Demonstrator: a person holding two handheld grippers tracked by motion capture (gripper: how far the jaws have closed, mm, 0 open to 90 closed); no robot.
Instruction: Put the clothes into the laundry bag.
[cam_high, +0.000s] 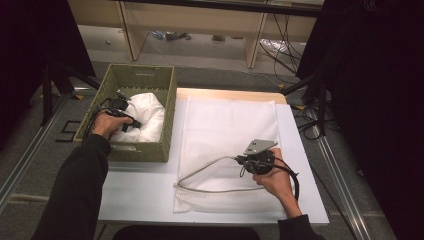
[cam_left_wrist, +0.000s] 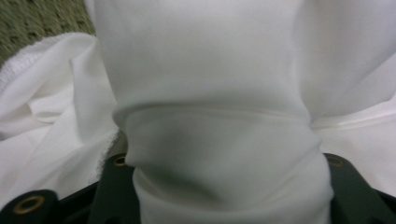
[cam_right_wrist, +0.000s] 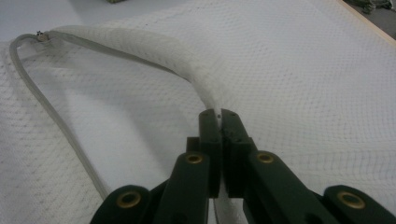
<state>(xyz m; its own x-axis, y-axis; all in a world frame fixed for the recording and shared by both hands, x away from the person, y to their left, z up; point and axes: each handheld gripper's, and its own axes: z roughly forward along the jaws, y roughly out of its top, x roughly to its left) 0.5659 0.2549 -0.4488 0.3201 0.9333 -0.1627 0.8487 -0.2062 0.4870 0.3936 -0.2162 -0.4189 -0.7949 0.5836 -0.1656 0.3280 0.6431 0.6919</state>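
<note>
Mesh laundry bag (cam_high: 227, 145) lay flat on the white table (cam_high: 140, 192), its long axis running away from you, mouth at your end. High view: the bag's far edge sat near the table's far edge, its right side just short of the right edge; bare tabletop stayed free to its left, in front of the woven basket (cam_high: 142, 80). Your right gripper (cam_high: 255, 162) held the mouth's upper rim lifted, so the rim (cam_high: 200, 172) arced open toward the left. Your left gripper (cam_high: 120, 112) was down inside the basket on the white garment (cam_high: 147, 117), walls close around it.

Left gripper view: white garment (cam_left_wrist: 205, 93) bunched as a thick fold between the two jaws, which pressed it from both sides at a middling gap; basket weave (cam_left_wrist: 42, 21) showed at top left.

Right gripper view: jaws pinched nearly together on the bag's padded rim (cam_right_wrist: 140, 44); the mesh (cam_right_wrist: 303, 70) weave and the zipper end (cam_right_wrist: 43, 36) read clearly here, where the high view gave just a pale arc.
</note>
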